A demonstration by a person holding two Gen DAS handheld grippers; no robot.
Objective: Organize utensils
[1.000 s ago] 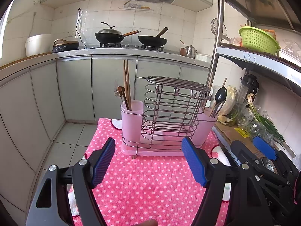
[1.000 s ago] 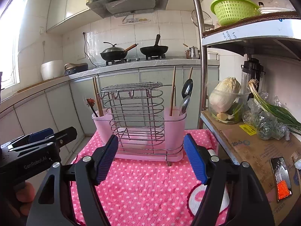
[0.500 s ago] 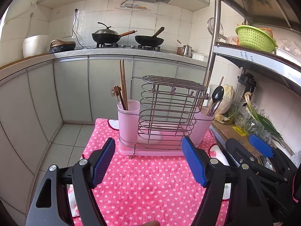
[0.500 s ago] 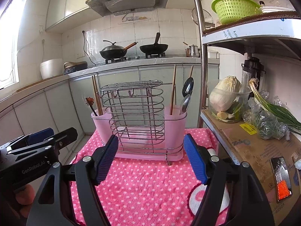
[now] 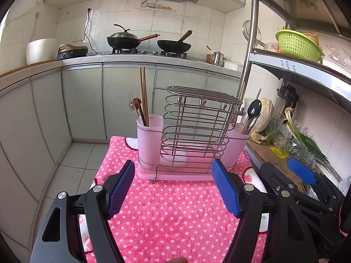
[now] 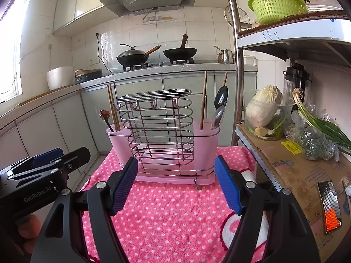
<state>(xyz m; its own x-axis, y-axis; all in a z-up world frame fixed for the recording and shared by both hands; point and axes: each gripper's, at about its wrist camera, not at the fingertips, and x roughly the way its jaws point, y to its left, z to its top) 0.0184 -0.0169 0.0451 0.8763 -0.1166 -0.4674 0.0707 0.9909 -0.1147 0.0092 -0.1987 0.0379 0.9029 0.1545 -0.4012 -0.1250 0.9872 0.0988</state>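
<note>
A utensil rack [image 5: 190, 131] of bent chrome wire, with oval loops stacked in its middle and pale pink plastic cups at either end, is set near the far edge of a table covered by a fluffy pink cloth [image 5: 175, 214] with white dots. In the left cup [image 5: 150, 135] wooden chopsticks [image 5: 143, 96] and a dark-handled utensil are held upright. In the right cup [image 6: 206, 135] a black spoon [image 6: 221, 94], a shiny metal spoon [image 6: 218, 116] and two more wooden sticks are seen. The wire middle section is seen to hold nothing.

The left gripper [image 5: 173, 188] is held open, its ribbed blue pads spread apart over the cloth, short of the rack, with nothing between them. The right gripper [image 6: 176, 186] is likewise held open and empty just before the rack.
</note>
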